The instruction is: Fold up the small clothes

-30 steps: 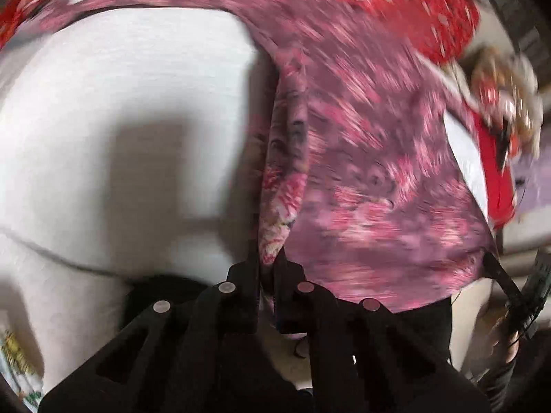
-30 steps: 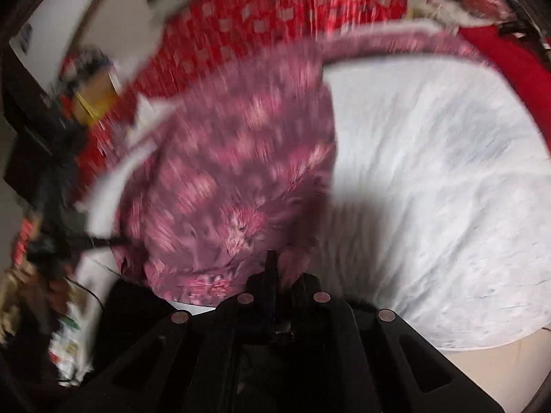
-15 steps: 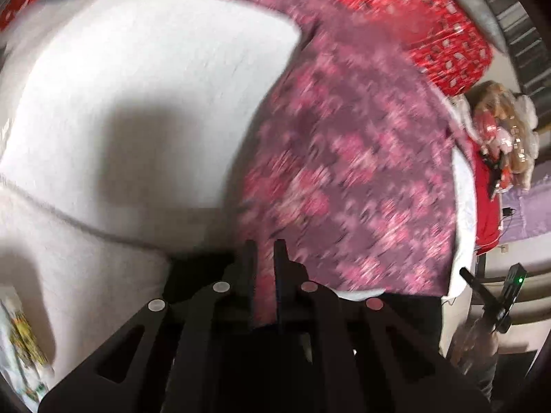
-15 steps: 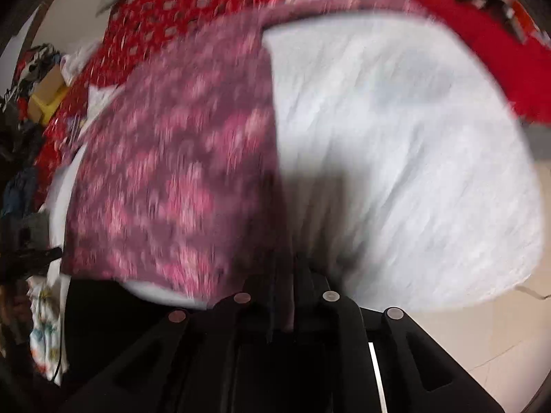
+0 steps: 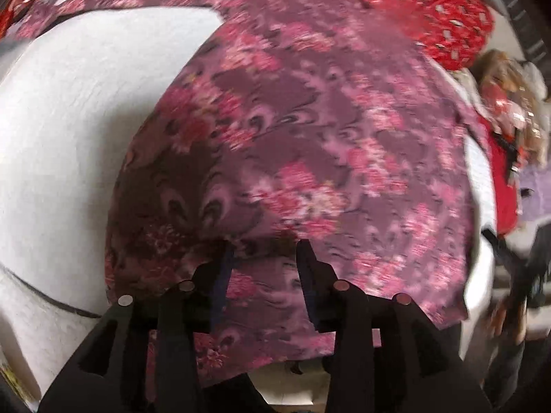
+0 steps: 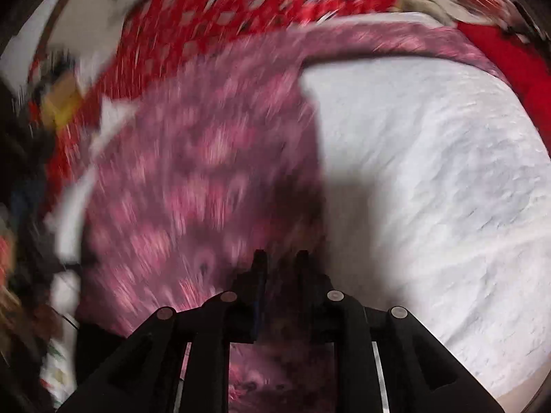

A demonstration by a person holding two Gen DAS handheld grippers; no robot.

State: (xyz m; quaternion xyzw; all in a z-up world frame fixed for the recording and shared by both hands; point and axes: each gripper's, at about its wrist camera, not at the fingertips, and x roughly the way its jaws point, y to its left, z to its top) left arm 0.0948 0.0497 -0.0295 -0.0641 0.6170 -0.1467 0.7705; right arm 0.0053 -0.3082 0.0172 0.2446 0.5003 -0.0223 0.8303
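A purple cloth with pink flowers (image 5: pixel 310 144) lies spread on the white bed sheet (image 5: pixel 69 110). My left gripper (image 5: pixel 263 247) is open, its fingers apart just above the cloth's near edge, which passes under them. In the right wrist view the same cloth (image 6: pixel 193 179) is blurred by motion. My right gripper (image 6: pixel 279 258) is open with a narrower gap, over the cloth's near corner beside the bare sheet (image 6: pixel 430 179).
A red patterned bedcover (image 5: pixel 413 3) lies beyond the cloth; it also shows in the right wrist view (image 6: pixel 241 10). A pile of red and tan clutter (image 5: pixel 509 103) sits off the bed's right side. The floor shows at the lower right (image 6: pixel 509 392).
Both grippers were shut on the cloth's edge and carried it down onto the sheet. Now both have opened and the cloth lies flat.
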